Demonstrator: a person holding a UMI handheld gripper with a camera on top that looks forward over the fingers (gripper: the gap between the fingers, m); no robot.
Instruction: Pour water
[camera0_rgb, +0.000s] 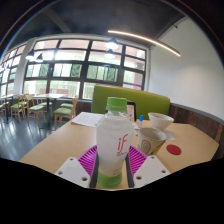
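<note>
Gripper (112, 168): closed on the bottle, a pink pad against each side.
Bottle (115, 142): upright between the fingers, green cap on, over the table (60, 140).
Cup (148, 142): just right of the bottle.
Bowl (160, 121): white, beyond the cup.
Coaster (174, 149): red, right of the cup.

This looks like a café or canteen. A wall of tall windows (75, 70) fills the upper left and centre of the frame, with wooden chairs and small tables (40, 105) lined up below it at the left. A green upholstered booth seat (135, 100) sits at centre, a long strip light (150, 40) crosses the ceiling at upper right, and a pale wooden bench (60, 145) spreads across the lower frame.
</note>
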